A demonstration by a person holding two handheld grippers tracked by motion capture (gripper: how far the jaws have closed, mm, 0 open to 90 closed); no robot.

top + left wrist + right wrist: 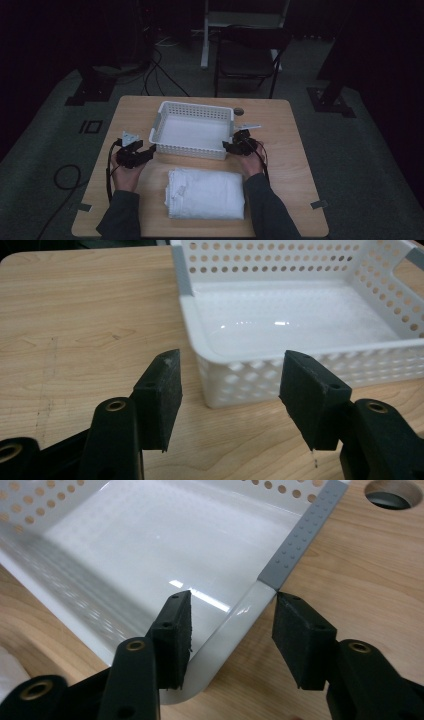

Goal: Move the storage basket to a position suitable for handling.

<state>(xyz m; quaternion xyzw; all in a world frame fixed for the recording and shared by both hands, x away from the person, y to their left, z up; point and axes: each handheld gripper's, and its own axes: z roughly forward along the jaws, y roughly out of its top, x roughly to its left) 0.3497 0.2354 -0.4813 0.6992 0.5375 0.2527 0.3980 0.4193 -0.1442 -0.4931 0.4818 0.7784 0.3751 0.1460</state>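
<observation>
Basket (pixel 192 131) sits mid-worktop (pixel 290 150), behind folded towel (pixel 205 194) | long axis across me, open side up | right tool (pixel 230 630) straddles near-right corner rim, jaws apart, not pinching | left tool (pixel 230 390) apart, short of near-left corner | risk: uneven grip, thin rim slips, basket skews or tips

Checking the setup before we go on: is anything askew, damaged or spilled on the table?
Nothing stands out. The white basket sits upright and empty on the table, the folded white towel lies neatly in front of it, and no spill or damage shows.
</observation>
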